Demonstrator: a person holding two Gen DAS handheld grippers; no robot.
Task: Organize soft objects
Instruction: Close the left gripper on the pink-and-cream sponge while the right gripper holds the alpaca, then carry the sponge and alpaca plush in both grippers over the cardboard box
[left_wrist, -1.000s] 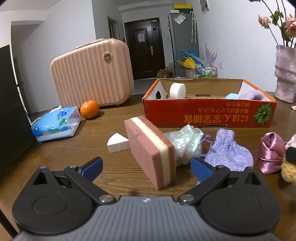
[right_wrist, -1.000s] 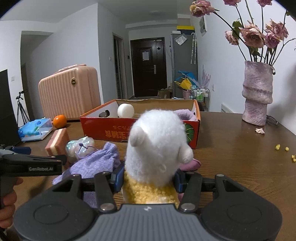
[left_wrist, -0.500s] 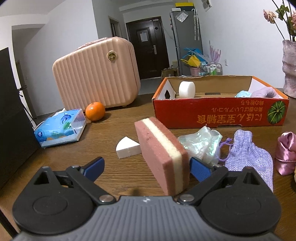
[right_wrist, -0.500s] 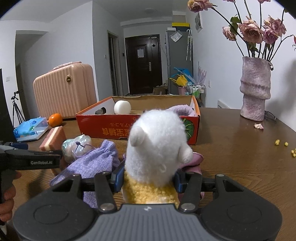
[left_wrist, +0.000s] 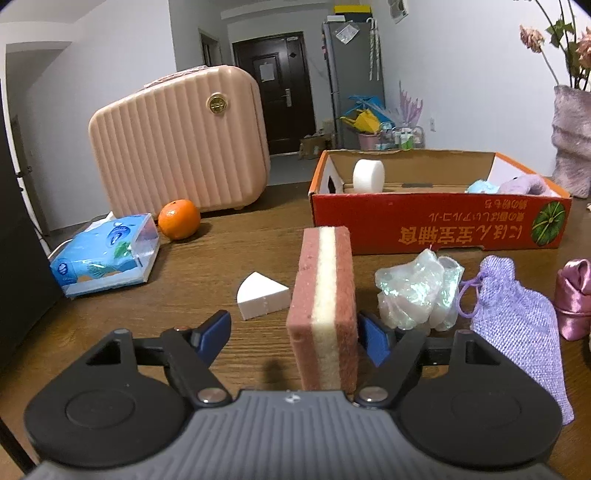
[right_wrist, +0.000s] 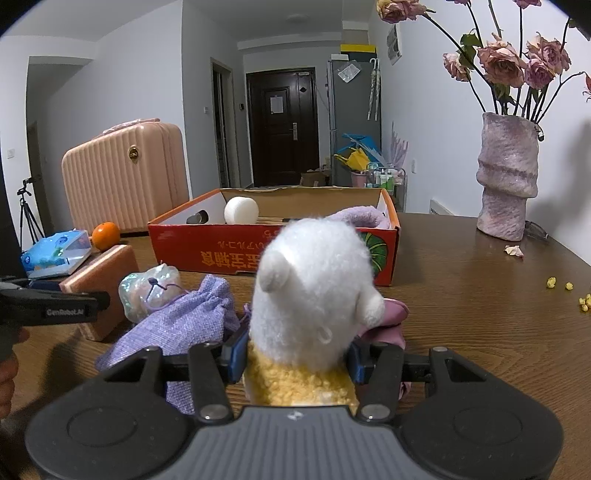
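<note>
A pink sponge with a cream middle layer (left_wrist: 321, 302) stands on edge on the wooden table, between the jaws of my left gripper (left_wrist: 293, 334). Those jaws are closing: the right pad is against the sponge, the left pad still stands apart from it. My right gripper (right_wrist: 295, 358) is shut on a white and yellow plush toy (right_wrist: 314, 288) just above the table. Behind stands the red cardboard box (left_wrist: 436, 225) holding a white round puff (left_wrist: 368, 176) and soft cloth items. A white wedge sponge (left_wrist: 260, 299), an iridescent pouch (left_wrist: 417, 291), a lilac pouch (left_wrist: 513, 321) and a pink satin pouch (left_wrist: 574, 299) lie nearby.
A pink suitcase (left_wrist: 181, 140), an orange (left_wrist: 179, 223) and a blue tissue pack (left_wrist: 105, 254) sit at the back left. A vase of dried roses (right_wrist: 508, 177) stands at the back right, with yellow crumbs (right_wrist: 569, 291) scattered on the table near it.
My left gripper has moved forward until the pink sponge sits between its jaws, and the jaws have narrowed. The right gripper keeps its hold on the plush toy, almost still.
</note>
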